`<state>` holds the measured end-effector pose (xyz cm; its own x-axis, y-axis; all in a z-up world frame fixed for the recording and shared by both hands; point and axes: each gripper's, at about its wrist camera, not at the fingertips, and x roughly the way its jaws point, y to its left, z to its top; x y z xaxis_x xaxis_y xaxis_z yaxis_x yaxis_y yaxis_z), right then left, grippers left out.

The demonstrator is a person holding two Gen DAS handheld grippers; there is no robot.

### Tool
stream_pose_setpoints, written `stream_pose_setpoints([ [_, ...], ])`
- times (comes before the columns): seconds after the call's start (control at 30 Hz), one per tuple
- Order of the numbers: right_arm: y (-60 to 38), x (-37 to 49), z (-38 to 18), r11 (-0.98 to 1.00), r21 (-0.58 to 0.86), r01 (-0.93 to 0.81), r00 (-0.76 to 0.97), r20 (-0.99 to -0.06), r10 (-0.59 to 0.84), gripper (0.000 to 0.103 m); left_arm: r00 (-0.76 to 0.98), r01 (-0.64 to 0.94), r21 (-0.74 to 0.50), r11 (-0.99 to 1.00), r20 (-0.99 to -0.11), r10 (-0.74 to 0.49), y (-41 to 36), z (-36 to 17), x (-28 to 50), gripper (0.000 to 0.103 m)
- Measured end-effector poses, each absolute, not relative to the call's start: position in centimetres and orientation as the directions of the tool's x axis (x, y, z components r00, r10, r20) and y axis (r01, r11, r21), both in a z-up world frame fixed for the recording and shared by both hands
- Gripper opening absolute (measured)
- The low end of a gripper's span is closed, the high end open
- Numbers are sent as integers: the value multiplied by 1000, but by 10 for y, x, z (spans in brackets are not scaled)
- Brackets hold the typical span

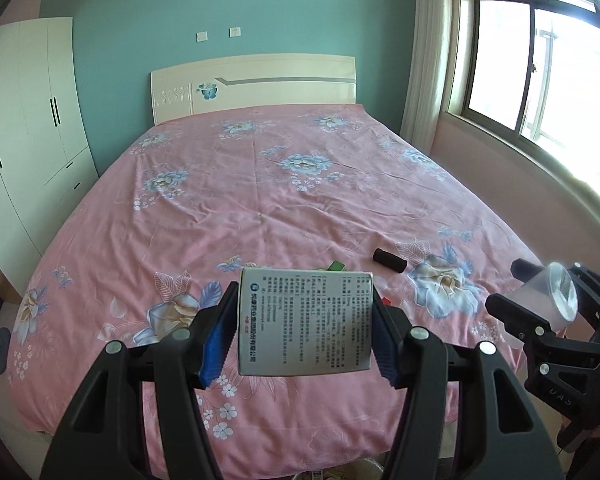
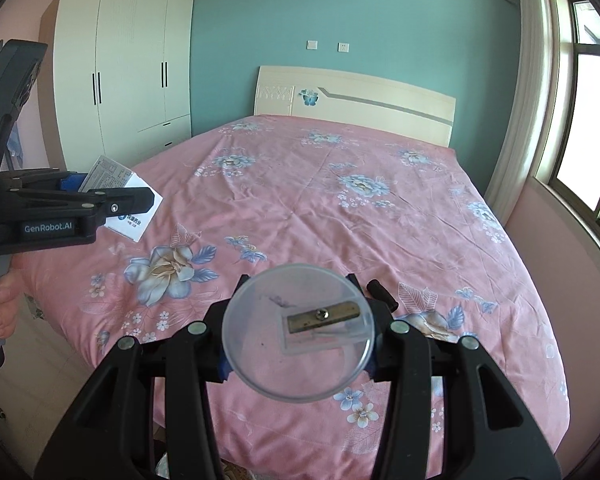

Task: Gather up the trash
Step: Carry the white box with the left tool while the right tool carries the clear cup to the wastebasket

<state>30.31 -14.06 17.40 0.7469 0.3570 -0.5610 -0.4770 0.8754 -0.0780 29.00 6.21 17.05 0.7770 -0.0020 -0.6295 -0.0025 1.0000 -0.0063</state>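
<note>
White cardboard, printed with small text too fine to read, is the box (image 1: 305, 322) clamped between the blue pads of the left hand-held gripper (image 1: 304, 328), held up over the foot of the bed (image 1: 260, 184). It hides most of a green scrap (image 1: 336, 266) lying on the pink floral cover just behind its top edge; what the scrap is cannot be told. The right hand-held gripper (image 2: 298, 334) is closed on a clear plastic sharpener tub (image 2: 298, 332), its round face toward the lens, a metal blade visible inside. That tub covers the gripper's pads and part of a black cylinder (image 2: 382, 294) on the cover at 1 o'clock from it. In the left wrist view the cylinder (image 1: 390, 259) lies in full sight, near the bed's foot edge. Toward 12 o'clock the cover runs to the headboard (image 1: 260, 84). A white wardrobe (image 1: 28, 128) stands at 9 o'clock and a window (image 1: 540, 80) at 3 o'clock
</note>
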Motion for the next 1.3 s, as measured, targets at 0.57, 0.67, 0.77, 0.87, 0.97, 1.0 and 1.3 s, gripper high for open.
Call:
stream_pose_setpoints([
  [0.57, -146, 198, 191, 848, -120, -517, 758, -523, 389, 48, 780, 86, 94, 992, -625, -9, 45, 157, 182, 62],
  [0.67, -143, 190, 179, 839, -118, -531, 744, -539, 395, 48, 765, 97, 102, 990, -644, -8, 44, 140, 173, 62],
  [0.77, -140, 182, 165, 830, -116, -545, 728, -557, 400, 48, 742, 110, 103, 989, -671, -13, 43, 121, 166, 62],
  [0.87, -138, 177, 147, 825, -103, -555, 711, -574, 407, 48, 713, 122, 109, 986, -701, -11, 42, 96, 163, 62],
  [0.97, -135, 175, 125, 817, -89, -570, 685, -600, 413, 48, 678, 133, 114, 985, -735, -6, 42, 69, 162, 62],
  [1.0, -132, 175, 116, 814, -86, -575, 675, -612, 412, 48, 664, 135, 113, 984, -748, -5, 43, 59, 162, 62],
  [1.3, -117, 172, 23, 785, -65, -616, 572, -722, 389, 48, 523, 169, 74, 983, -852, -25, 41, -36, 164, 62],
])
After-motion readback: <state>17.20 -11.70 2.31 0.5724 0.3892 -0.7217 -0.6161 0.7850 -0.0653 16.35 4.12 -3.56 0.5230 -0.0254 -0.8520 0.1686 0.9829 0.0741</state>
